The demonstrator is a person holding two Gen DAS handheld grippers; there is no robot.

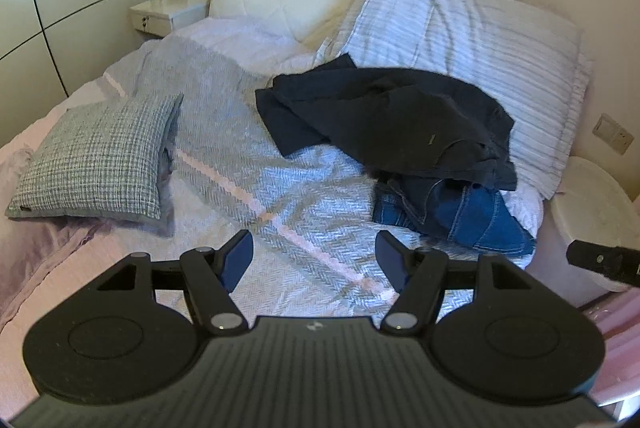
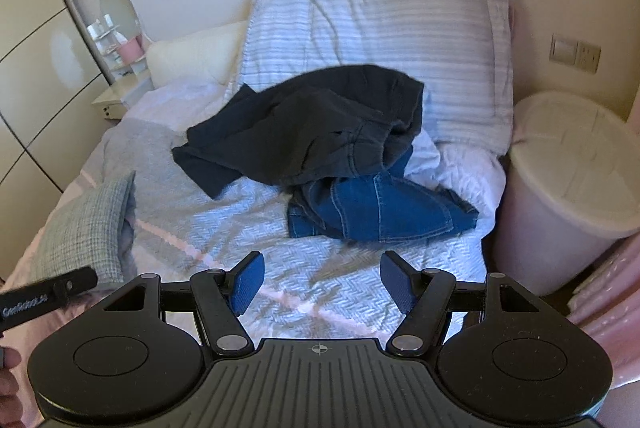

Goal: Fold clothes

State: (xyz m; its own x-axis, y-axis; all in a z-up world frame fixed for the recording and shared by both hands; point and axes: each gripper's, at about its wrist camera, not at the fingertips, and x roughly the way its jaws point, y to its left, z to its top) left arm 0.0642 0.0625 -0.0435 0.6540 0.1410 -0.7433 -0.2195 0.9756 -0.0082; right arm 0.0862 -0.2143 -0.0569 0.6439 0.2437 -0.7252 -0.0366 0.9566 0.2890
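Scene, left to right: a checked cushion (image 1: 100, 160) lies at the left of the bed (image 1: 248, 188). A dark garment (image 1: 384, 112) sits crumpled right of centre, draped over blue jeans (image 1: 460, 216), both against the striped pillow (image 1: 472, 60) at the far right. A white bin (image 2: 568, 180) stands beside the bed.

Left gripper (image 1: 314, 260): fingers spread apart, holding nothing, over bare bedspread, near side of the pile. Right gripper (image 2: 322, 278): fingers likewise apart and empty, just short of the jeans.

Step in hand, as judged: first approach; no garment is yet taken or laid flat.

Procedure advice:
1. Take the dark garment first; it lies on top, so lifting it should not drag the jeans.
2. Grip a hem or shoulder edge, not a bunched middle; a single layer between the pads gives control.
3. Place the two grippers well apart on one edge.
4. Carry it to the bare bedspread between cushion and pile, spread it flat, then fold.

Risk: pinching the bedspread together with the cloth.
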